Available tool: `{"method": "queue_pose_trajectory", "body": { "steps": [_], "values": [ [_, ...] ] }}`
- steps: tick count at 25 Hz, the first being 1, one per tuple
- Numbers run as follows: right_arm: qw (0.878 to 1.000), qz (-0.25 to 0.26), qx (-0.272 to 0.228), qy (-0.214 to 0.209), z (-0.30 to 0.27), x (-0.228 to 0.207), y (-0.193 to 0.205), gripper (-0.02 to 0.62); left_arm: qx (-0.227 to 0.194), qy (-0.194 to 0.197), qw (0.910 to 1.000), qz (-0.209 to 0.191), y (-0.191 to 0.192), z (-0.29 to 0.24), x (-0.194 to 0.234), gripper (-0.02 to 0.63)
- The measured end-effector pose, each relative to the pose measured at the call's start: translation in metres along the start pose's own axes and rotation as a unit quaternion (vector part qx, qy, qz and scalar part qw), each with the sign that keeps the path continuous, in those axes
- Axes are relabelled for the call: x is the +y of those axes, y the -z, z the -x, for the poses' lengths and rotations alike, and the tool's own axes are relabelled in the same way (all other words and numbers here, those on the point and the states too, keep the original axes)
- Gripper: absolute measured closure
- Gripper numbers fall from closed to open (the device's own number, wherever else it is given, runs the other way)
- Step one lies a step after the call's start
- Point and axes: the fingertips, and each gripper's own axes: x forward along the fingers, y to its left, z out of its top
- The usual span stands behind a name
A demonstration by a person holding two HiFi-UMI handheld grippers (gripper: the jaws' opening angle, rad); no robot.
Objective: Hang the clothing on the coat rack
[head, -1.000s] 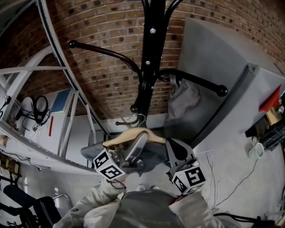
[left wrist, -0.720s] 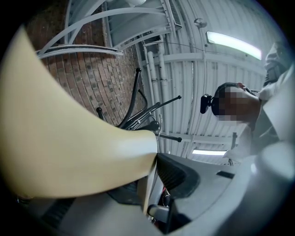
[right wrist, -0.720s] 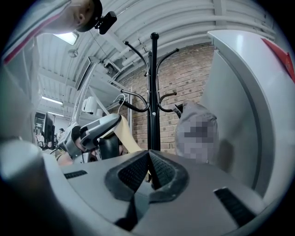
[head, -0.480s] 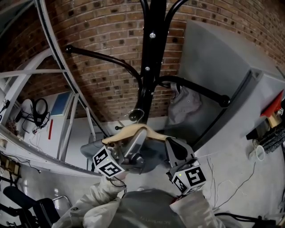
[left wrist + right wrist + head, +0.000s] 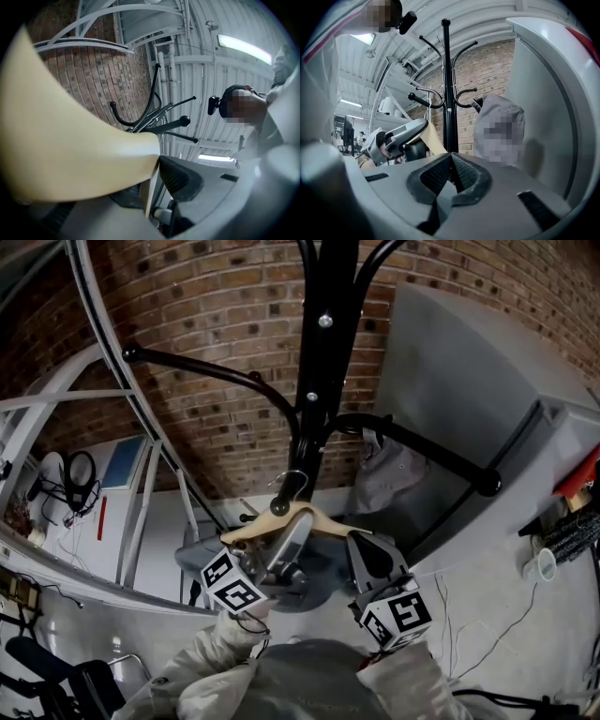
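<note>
The left tool (image 5: 284, 540) is clamped on the left arm of the hanger (image 5: 281, 518). In the left gripper view the cream wood fills the gap and presses against the dark ribbed pad. The right tool (image 5: 371, 557) sits just beside the hanger's right end. Its jaws are together and its own view shows nothing between them.

Over the last second the hanger has come up a little and closer to the pole of the rack (image 5: 323, 352). Its wire hook (image 5: 292, 486) now stands out whole in front of the pole's lower part, where the knob of a low peg showed half a second ago. Both tools have kept their grips as they were. I judge this to be the approach. The hook seems to hang on no peg yet, so the clothing is not hung.

The hanger is smooth, pale, curved wood with a thin bright metal hook. The clothing (image 5: 323, 570) draped from it is soft grey cloth, bunched below the tools. The rack is glossy black tube, with curved pegs that end in round knobs. Another grey cloth (image 5: 386, 470) already hangs from its right-hand peg. Behind is a rough brick wall (image 5: 216, 306), and at the right a smooth grey cabinet (image 5: 450, 362).
</note>
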Motion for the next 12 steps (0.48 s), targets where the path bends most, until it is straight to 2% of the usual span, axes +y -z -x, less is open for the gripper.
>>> {"method": "queue_pose_trajectory", "body": {
  "steps": [12],
  "values": [
    [1.000,-0.011,0.002,0.002,-0.012,-0.009,0.006,0.571,-0.003,-0.007,0.9998,0.016,0.007,-0.002,0.017,0.502]
  ]
}}
